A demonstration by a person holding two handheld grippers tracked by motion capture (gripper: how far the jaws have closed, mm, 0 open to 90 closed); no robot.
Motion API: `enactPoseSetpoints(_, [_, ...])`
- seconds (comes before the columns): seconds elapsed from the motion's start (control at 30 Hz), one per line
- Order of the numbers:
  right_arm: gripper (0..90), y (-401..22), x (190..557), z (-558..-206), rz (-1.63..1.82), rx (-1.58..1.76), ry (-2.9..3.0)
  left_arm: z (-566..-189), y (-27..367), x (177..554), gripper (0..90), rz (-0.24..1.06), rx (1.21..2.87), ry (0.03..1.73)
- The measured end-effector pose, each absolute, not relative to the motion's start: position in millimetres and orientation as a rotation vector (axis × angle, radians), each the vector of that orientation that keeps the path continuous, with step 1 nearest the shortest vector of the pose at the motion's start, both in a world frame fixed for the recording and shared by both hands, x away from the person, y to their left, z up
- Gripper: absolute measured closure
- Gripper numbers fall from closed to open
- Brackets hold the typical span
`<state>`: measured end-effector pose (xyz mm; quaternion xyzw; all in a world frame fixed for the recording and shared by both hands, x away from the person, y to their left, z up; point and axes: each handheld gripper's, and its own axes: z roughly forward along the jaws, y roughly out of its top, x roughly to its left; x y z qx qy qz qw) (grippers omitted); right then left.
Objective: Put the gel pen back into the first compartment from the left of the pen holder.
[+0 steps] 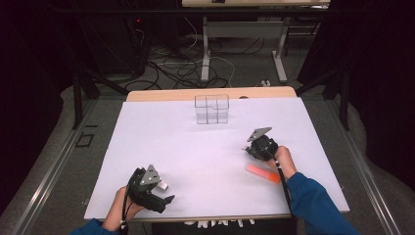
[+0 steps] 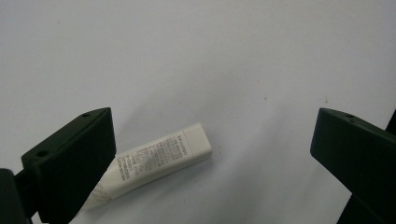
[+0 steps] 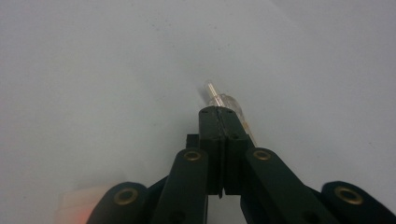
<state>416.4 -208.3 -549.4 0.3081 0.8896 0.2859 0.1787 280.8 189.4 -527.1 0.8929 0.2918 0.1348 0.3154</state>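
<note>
white table [image 1: 205, 147]: left tool [image 2: 212, 140] gapes by white tube [image 2: 154, 165] (lying flat).

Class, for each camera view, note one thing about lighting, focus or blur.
High view: the white table sheet is brightly lit while the room behind is dark. Left gripper view: the white tube is fairly sharp, its small print too blurred to read. Right gripper view: an orange blur sits out of focus at the bottom left corner.

clear divided box [image 1: 212, 108], white table [image 1: 186, 147]
</note>
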Motion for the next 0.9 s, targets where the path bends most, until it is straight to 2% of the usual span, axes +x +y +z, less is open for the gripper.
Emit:
enactPoseSetpoints(0.3, [90.0, -210.7, 419.9, -549.2, 0.784, 0.895, 2.5, -527.5, 189.1, 280.8, 0.2, 0.36, 2.352, 0.767])
enactPoseSetpoints(0.47, [84.0, -213.8, 417.5, -544.7, 0.814, 0.886, 2.5, -527.5, 189.4, 280.7, 0.3, 0.359, 2.349, 0.764])
enactPoseSetpoints(0.63, [74.2, -220.5, 412.2, -532.8, 0.857, 0.886, 2.492, -527.6, 189.7, 280.9, 0.3, 0.356, 2.347, 0.761])
enactPoseSetpoints(0.7, [67.2, -224.6, 408.9, -523.1, 0.773, 0.909, 2.519, -526.2, 190.3, 281.0, 0.2, 0.34, 2.362, 0.759])
enactPoseSetpoints(0.77, [61.8, -228.2, 408.5, -522.3, 0.835, 0.907, 2.482, -525.8, 190.4, 280.9, 0.3, 0.338, 2.364, 0.759])
enactPoseSetpoints(0.83, [52.6, -231.0, 408.2, -520.2, 0.846, 0.914, 2.469, -527.6, 189.5, 280.7, 0.3, 0.35, 2.343, 0.765])
enactPoseSetpoints(0.9, [48.1, -235.2, 408.2, -516.9, 0.831, 0.927, 2.468, -527.7, 189.4, 280.9, 0.3, 0.356, 2.345, 0.764])
